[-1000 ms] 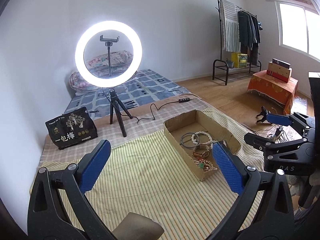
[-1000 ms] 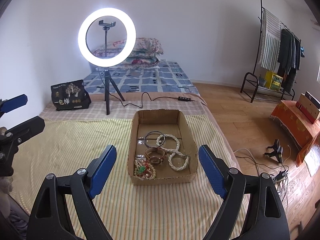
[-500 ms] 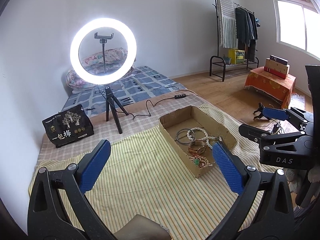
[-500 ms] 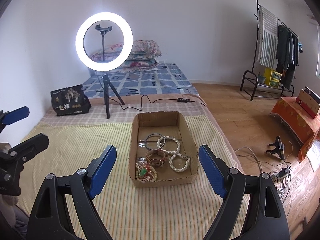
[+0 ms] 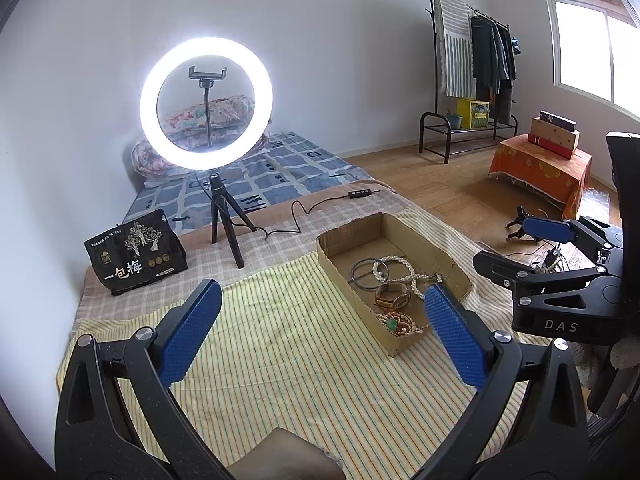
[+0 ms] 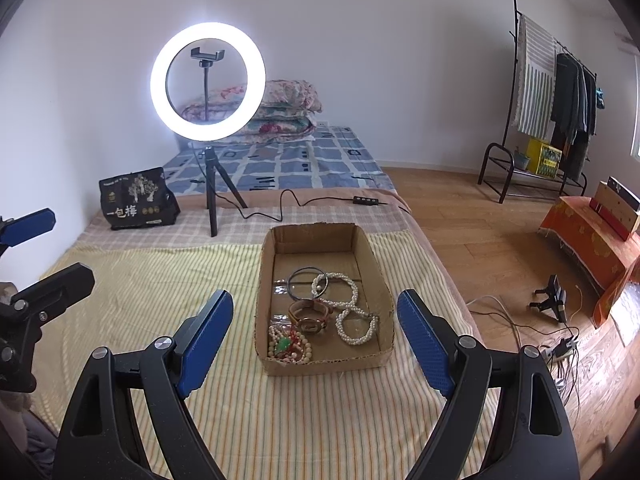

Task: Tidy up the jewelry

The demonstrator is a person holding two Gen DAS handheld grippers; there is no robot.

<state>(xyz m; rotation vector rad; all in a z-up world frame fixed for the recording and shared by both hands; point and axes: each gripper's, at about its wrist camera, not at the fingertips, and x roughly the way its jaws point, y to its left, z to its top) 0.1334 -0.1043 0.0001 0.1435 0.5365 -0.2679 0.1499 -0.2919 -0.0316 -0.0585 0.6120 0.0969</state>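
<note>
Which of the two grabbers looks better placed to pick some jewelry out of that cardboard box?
Probably the right gripper: it is open and the cardboard box sits straight between its fingers. The left gripper, also open, points at bare striped cloth, with the box off to its right.

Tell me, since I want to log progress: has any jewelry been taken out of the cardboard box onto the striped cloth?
No: in the right wrist view every piece lies inside the cardboard box, and the striped cloth around it carries none.

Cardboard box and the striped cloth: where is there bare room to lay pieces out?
Free: striped cloth left of the cardboard box, short of the black bag and tripod; the box's far end. Crowded: its near half, holding the pearl strand, watch, and bangle.
</note>
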